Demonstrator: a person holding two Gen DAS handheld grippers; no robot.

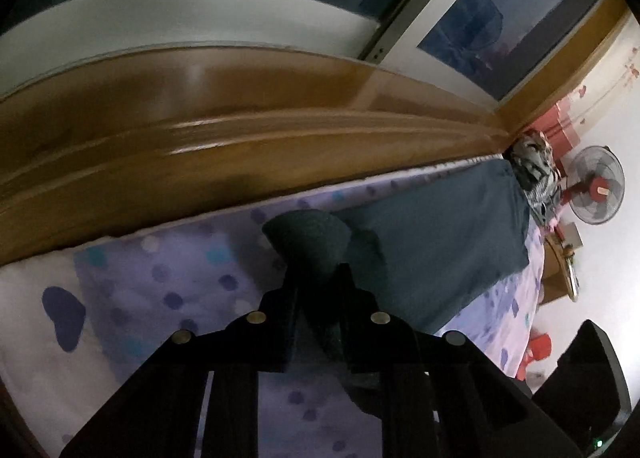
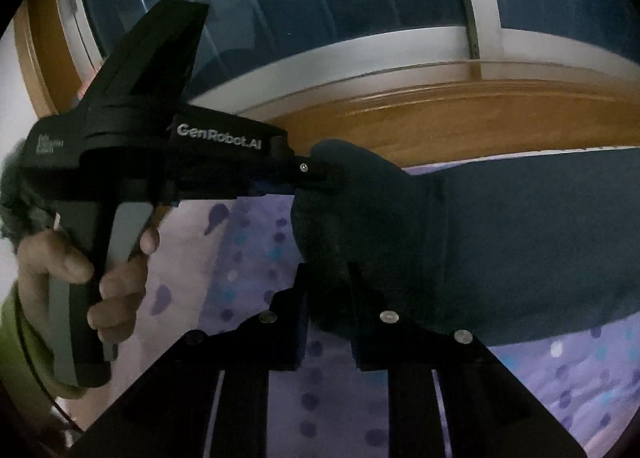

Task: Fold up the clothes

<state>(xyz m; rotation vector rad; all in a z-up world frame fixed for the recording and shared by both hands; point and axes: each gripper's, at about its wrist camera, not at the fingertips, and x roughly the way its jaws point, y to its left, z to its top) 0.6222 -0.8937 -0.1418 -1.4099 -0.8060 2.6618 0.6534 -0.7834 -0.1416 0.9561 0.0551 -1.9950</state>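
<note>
Dark blue garment (image 2: 520,242) is spread on bed (image 2: 248,258), one end lifted. L gripper (image 2: 320,174) and R gripper (image 2: 326,278): jaws clamped on garment edge, side by side.

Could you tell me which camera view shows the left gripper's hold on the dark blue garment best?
The right wrist view: it shows the left gripper side-on, pinching the dark blue garment. The left wrist view shows only cloth bunched between its own fingers.
</note>
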